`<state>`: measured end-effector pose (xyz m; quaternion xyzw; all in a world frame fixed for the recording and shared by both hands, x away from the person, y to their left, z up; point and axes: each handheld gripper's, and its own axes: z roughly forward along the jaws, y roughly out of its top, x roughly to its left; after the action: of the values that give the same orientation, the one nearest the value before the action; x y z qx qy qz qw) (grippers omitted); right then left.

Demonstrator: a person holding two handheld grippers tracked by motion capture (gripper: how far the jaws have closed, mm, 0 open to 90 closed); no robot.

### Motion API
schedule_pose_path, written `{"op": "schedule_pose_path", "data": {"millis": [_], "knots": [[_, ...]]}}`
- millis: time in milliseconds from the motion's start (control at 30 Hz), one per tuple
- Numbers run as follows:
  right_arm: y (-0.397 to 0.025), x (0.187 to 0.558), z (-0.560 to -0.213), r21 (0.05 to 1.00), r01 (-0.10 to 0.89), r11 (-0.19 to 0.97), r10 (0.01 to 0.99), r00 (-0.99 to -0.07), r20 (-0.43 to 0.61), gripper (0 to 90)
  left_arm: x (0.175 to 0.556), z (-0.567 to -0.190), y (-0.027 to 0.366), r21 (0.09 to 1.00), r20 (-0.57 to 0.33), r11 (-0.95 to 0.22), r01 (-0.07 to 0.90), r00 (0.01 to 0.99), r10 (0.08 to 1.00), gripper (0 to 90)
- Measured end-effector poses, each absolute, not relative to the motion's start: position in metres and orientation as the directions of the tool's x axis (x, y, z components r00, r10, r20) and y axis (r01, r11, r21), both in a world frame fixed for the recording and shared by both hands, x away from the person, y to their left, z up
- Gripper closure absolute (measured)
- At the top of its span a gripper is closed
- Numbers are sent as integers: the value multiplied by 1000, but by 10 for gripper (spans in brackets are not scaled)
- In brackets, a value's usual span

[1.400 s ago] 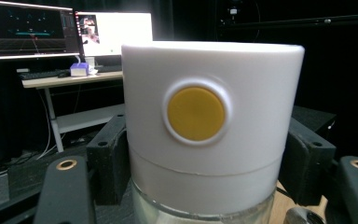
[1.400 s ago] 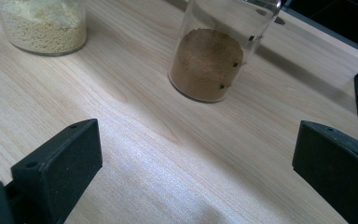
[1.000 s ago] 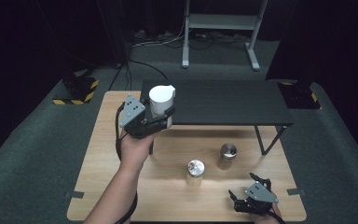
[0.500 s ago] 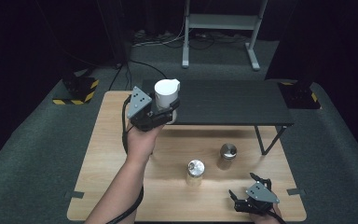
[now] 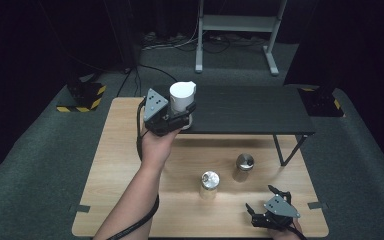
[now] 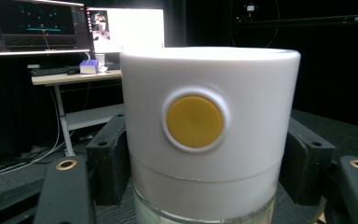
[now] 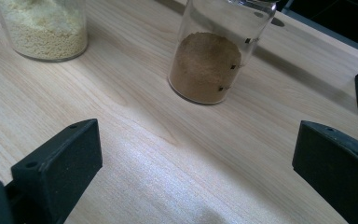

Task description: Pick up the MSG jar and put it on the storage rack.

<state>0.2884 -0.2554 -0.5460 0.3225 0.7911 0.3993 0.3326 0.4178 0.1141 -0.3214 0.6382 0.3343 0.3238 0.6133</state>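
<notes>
Over the left end of the black shelf [image 5: 250, 107], we now hold the white-lidded jar [image 5: 181, 97], carried rightward in our left gripper [image 5: 172, 117], jaws clamped on it; setting down looks next. Right gripper [image 5: 270, 210] rests wide open at the table's [image 5: 120, 165] near right corner.

In the left gripper view the white container [image 6: 209, 135] has its glass base cut off by the bottom edge, and it hides the middle of the background. In the right gripper view the jar of yellow grains [image 7: 42, 28] at upper left and the jar of brown powder [image 7: 212, 56] both lose their tops to the upper edge. In the high view the right gripper [image 5: 267, 210] sits at the bottom edge, the hand holding it cut off. The screens [image 6: 32, 25] at upper left are too blurred to read.
</notes>
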Motion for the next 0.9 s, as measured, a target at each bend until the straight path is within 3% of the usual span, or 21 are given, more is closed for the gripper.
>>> {"op": "schedule_pose_path", "data": {"millis": [900], "knots": [[-255,288,-546,845,238,478,770,-577,-273,2,436,-326,98,999,19,-39,24,551,834,302]]}}
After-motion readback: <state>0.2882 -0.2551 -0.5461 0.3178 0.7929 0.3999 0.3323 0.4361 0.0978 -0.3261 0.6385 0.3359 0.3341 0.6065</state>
